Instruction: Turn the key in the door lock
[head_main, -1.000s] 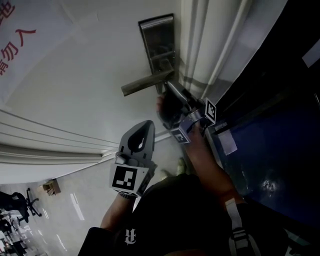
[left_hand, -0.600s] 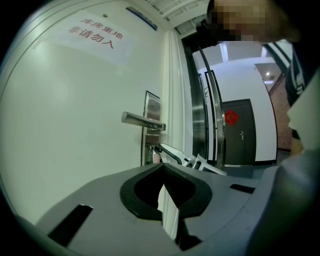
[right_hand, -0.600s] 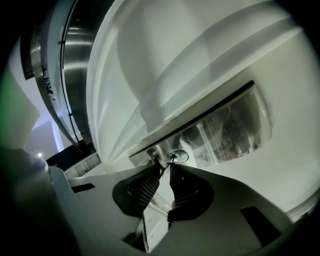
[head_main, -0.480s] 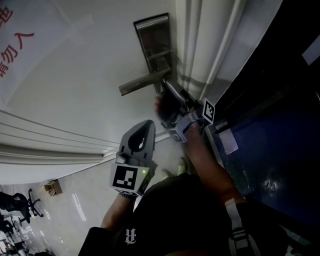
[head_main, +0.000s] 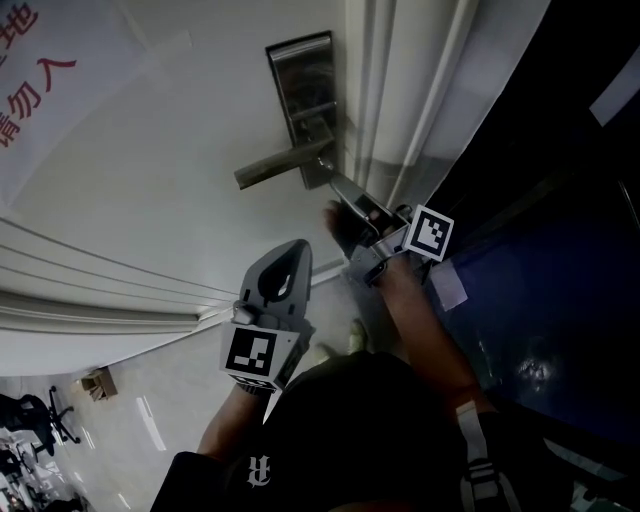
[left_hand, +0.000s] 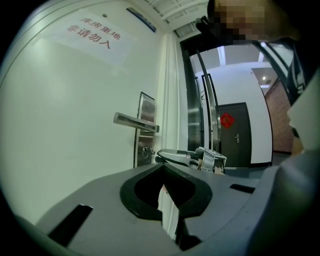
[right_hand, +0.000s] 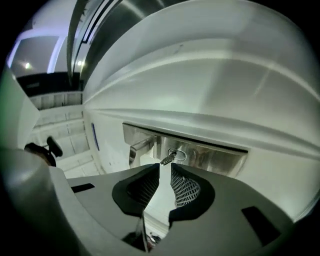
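A steel lock plate (head_main: 300, 95) with a lever handle (head_main: 272, 168) sits on the white door. Below the handle, a small key (right_hand: 167, 159) sticks out of the round cylinder (right_hand: 177, 154). My right gripper (right_hand: 165, 167) points straight at the key, its jaws a narrow gap apart, and the key's head lies just beyond the tips. In the head view that right gripper (head_main: 338, 188) reaches up to the plate's lower end. My left gripper (head_main: 285, 268) hangs back below, shut and holding nothing. From the left gripper (left_hand: 164, 172) view, the key (left_hand: 146, 150) and the right gripper (left_hand: 172, 156) show side on.
The white door frame (head_main: 395, 90) runs right of the plate, with a dark glass panel (head_main: 540, 260) beyond it. A sign with red characters (head_main: 30, 80) is on the door at the upper left. Far below left are floor tiles and an office chair (head_main: 45, 420).
The right gripper has rolled, turning its marker cube up toward the head camera, and its tips sit slightly lower and further from the plate. The left gripper has stayed put.
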